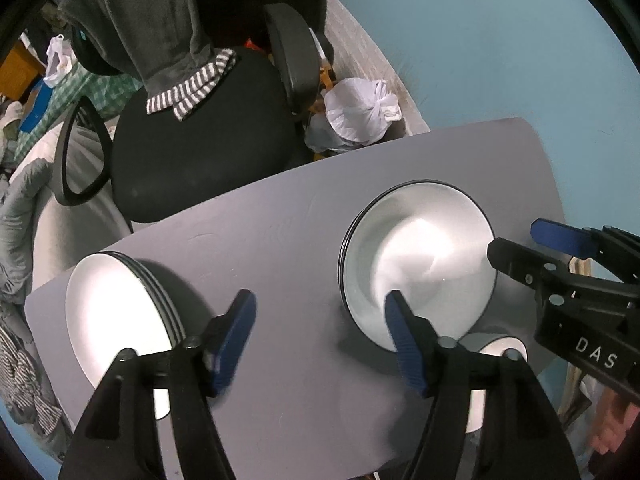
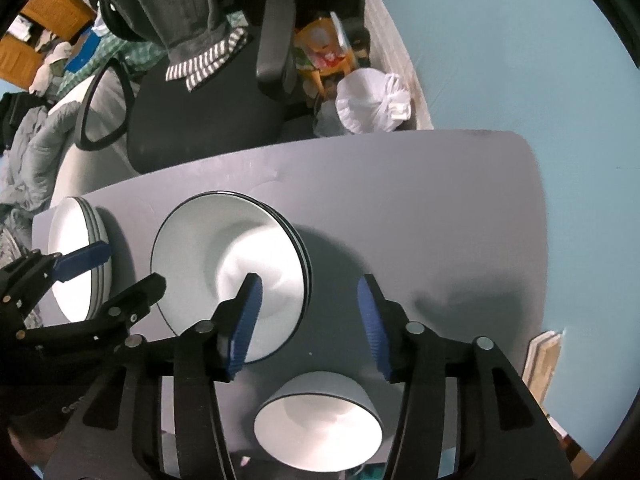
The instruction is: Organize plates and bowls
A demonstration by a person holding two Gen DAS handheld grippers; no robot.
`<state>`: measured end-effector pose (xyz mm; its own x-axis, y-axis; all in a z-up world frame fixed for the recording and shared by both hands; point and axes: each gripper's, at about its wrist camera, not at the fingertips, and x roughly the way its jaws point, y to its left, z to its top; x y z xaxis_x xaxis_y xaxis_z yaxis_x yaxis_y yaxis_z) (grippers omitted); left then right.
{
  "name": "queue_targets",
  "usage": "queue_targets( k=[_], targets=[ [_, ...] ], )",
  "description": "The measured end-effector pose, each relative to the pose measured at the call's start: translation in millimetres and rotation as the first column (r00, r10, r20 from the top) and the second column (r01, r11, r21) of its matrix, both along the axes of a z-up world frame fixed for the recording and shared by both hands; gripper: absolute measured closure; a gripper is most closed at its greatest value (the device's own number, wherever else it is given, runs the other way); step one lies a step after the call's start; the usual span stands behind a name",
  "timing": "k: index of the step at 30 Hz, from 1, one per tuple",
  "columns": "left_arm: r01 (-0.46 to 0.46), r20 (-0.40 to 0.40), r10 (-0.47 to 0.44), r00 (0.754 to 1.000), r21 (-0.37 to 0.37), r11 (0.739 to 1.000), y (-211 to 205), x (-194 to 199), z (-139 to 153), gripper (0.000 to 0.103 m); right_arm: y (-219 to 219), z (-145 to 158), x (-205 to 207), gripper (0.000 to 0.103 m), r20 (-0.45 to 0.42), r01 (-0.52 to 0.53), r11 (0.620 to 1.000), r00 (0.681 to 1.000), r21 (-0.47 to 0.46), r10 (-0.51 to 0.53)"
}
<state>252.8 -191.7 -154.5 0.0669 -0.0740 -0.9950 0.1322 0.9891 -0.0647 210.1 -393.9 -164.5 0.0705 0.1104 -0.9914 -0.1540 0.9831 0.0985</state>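
The left gripper (image 1: pixel 320 316) points down at the grey table (image 1: pixel 280 248). Its blue pads are spread wide apart w/ nothing between them, just bare table. The right gripper (image 2: pixel 310 312) also points down, pads spread, nothing pinched.

On the table there are 3 things. A stack of flat white plates (image 1: pixel 116 312) sits near the left edge. A stack of deep white plates w/ dark rims (image 2: pixel 228 276) sits in the middle, just beside the flat stack but not touching it. A small white bowl (image 2: pixel 318 428) stands alone near the front edge, just beside the deep plates.

In the left view, one left pad hangs over the deep plates. In the right view, one right pad hangs over them too.

Behind the table is a black chair (image 1: pixel 200 152) w/ clothes on it, & a white bag (image 1: pixel 360 112) on the floor.
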Motion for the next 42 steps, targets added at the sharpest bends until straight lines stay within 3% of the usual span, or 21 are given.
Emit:
queue_targets(
  k=[23,37,42],
  targets=[
    [-0.011,0.132,0.025,0.991,-0.106,0.994,16,-40,75,0.026,-5,69,-47,0.043,0.132,0.062,0.998,0.99,-0.017,-0.059],
    [0.079,0.198,-0.059,0.979,-0.093,0.993,15,-68,98,0.026,-22,95,-85,0.042,0.202,0.157,0.987,0.968,-0.039,-0.146],
    [0.099,0.234,-0.066,0.97,-0.134,0.986,16,-76,107,0.026,-22,102,-97,0.042,0.236,0.178,0.983,0.958,-0.045,-0.163]
  ],
)
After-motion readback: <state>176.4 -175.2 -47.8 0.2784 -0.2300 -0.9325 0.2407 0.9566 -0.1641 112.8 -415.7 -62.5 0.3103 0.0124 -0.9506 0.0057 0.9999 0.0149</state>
